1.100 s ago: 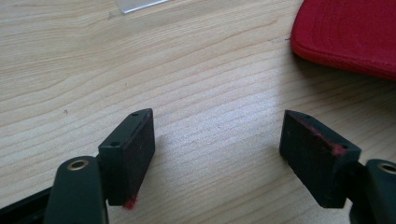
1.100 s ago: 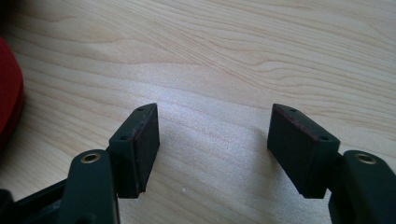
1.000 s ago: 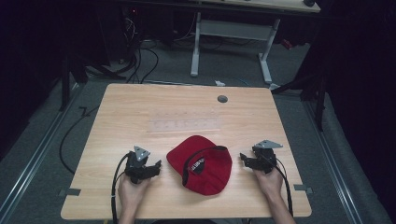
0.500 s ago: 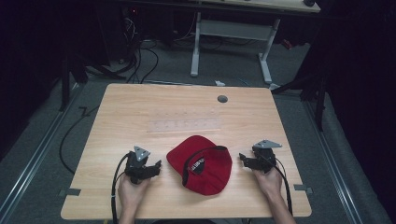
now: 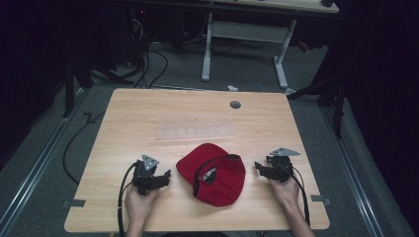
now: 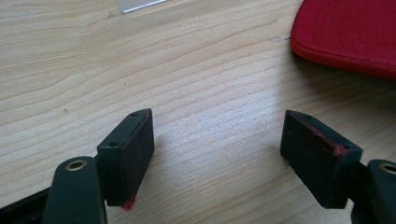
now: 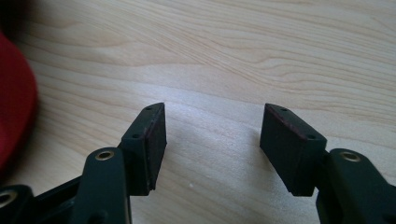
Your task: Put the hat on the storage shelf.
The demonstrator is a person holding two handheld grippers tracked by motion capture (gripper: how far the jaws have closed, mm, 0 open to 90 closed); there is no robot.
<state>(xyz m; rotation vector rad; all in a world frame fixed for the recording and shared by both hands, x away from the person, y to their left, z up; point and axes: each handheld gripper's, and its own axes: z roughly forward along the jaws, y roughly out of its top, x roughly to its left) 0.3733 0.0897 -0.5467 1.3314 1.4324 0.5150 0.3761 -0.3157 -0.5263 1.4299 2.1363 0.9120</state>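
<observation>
I see one red cap (image 5: 212, 175) lying upside down on the near half of the wooden table (image 5: 197, 118), roughly midway between left and right, its hollow facing up. Inside it runs a dark sweatband with a small black label (image 5: 209, 174) carrying pale lettering, which is too small for me to read. The cap's red edge also shows at the far right of the left gripper view (image 6: 348, 35) and at the left edge of the right gripper view (image 7: 14, 112).

There are two grippers, one on either side of the cap and both apart from it. My left gripper (image 5: 164, 176) rests on the table just left of the cap, held by the left hand (image 5: 138, 202); in its own view (image 6: 217, 154) the two black jaws stand spread wide with only bare wood between them, and I notice red smears on the pad edges. My right gripper (image 5: 258, 168) sits just right of the cap in the right hand (image 5: 285, 190); in its own view (image 7: 212, 144) its jaws are likewise spread, gripping nothing.

Beyond the cap, toward the middle of the table, lies one clear flat strip (image 5: 195, 132). Near the far edge there is one round grey grommet (image 5: 235, 104). Past the table stands a white desk frame (image 5: 244, 37), with cables on the floor (image 5: 148, 64) at far left.
</observation>
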